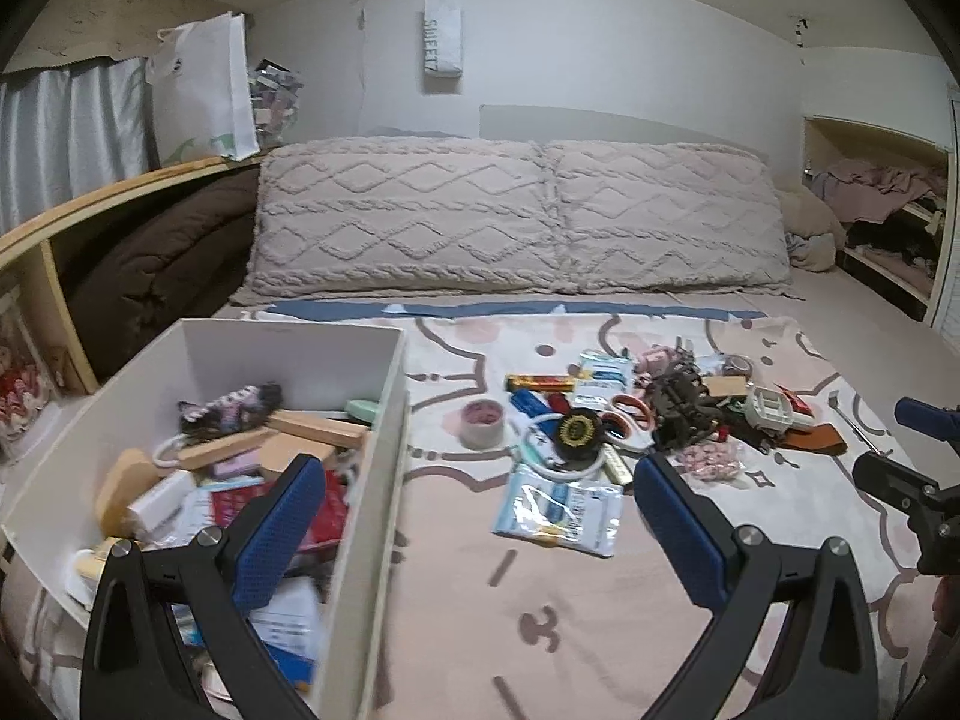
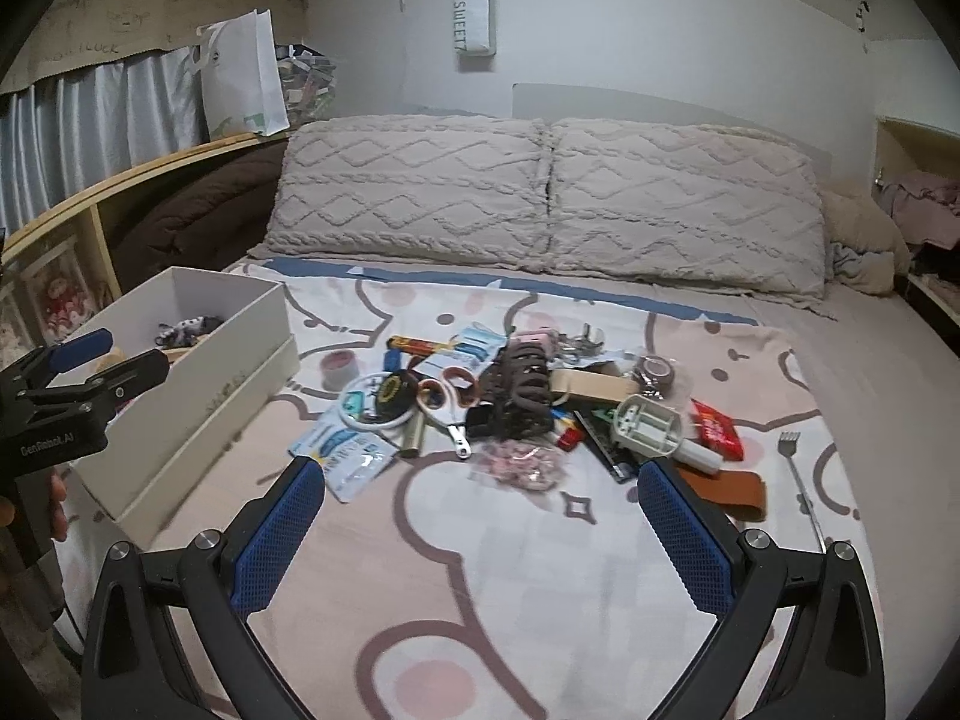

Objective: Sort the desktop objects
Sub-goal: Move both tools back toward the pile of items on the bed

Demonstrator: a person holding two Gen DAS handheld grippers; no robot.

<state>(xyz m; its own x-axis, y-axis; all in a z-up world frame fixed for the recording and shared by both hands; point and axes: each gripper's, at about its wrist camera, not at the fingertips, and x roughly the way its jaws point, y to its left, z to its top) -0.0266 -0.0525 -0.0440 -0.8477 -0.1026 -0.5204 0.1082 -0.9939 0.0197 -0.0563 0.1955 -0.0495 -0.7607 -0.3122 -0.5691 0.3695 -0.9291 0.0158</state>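
One heap of small clutter (image 2: pixel 516 396) lies mid-bed on the patterned blanket (image 2: pixel 510 570), one half-filled white box (image 1: pixel 372 420) just left of it, open blanket in front, two pillows (image 2: pixel 540 198) behind, while the left gripper (image 1: pixel 480 516) and right gripper (image 2: pixel 480 516) hover with jaws spread, empty.

Black hand-held grippers with blue pads

The left gripper (image 1: pixel 480 516) and right gripper (image 2: pixel 480 516) each had black forked arms, round silver screws at the joints, and blue mesh-textured pads (image 2: pixel 282 540). White "GenRobot.AI" lettering marked the left body beside bare skin.
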